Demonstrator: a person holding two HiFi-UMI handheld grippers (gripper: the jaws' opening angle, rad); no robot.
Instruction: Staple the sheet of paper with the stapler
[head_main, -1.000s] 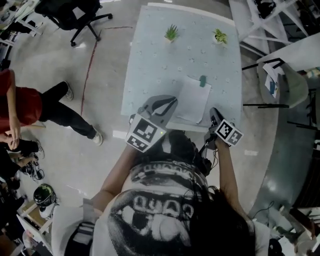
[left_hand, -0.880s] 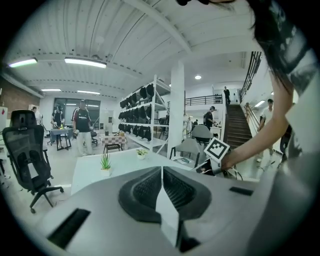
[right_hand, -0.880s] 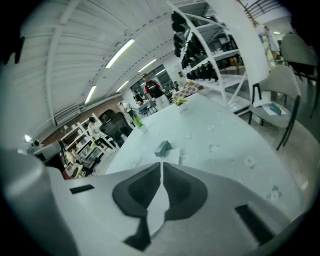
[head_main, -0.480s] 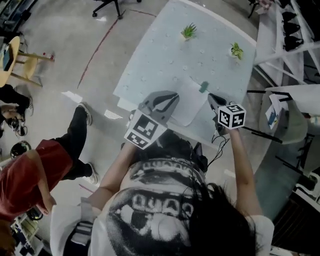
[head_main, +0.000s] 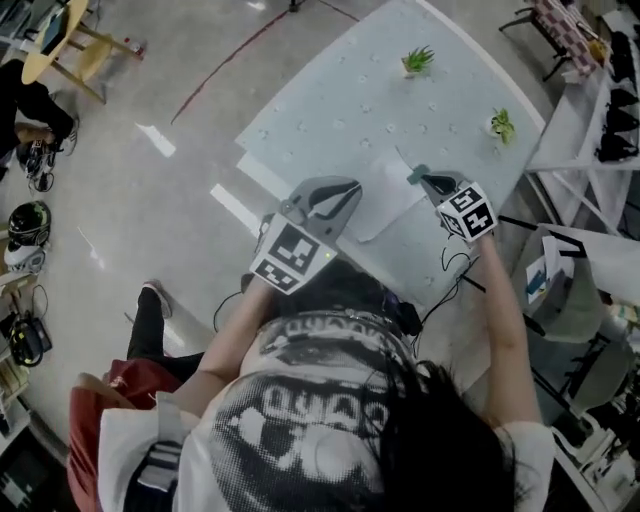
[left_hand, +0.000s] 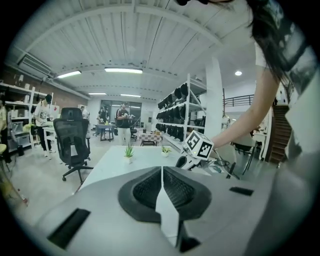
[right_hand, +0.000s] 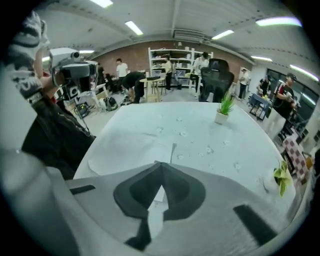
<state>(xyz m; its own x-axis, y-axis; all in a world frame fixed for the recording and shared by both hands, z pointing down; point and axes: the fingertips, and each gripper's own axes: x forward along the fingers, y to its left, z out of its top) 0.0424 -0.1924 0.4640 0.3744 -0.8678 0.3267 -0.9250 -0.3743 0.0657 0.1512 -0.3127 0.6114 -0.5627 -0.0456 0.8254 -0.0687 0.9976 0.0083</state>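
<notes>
A white sheet of paper (head_main: 385, 195) lies on the pale table (head_main: 330, 110) near its front edge. It also shows in the right gripper view as the paper (right_hand: 132, 145). A small green stapler (head_main: 414, 172) sits at the sheet's far right corner. My right gripper (head_main: 428, 181) has its tips right at the stapler, jaws shut; whether they touch it I cannot tell. The stapler is hidden in the right gripper view, where the right gripper (right_hand: 158, 164) shows nothing between its jaws. My left gripper (head_main: 348, 187) hovers over the sheet's near left part, shut and empty, also seen as the left gripper (left_hand: 161, 169).
Two small potted plants (head_main: 417, 60) (head_main: 501, 124) stand at the table's far side. Chairs and racks (head_main: 600, 110) crowd the right of the table. A person in red (head_main: 110, 400) stands at lower left. An office chair (left_hand: 70, 137) and several people are farther off.
My right gripper has gone from the table's near edge up to the stapler and rolled over. The left gripper stayed near the sheet. The head view swung round.
</notes>
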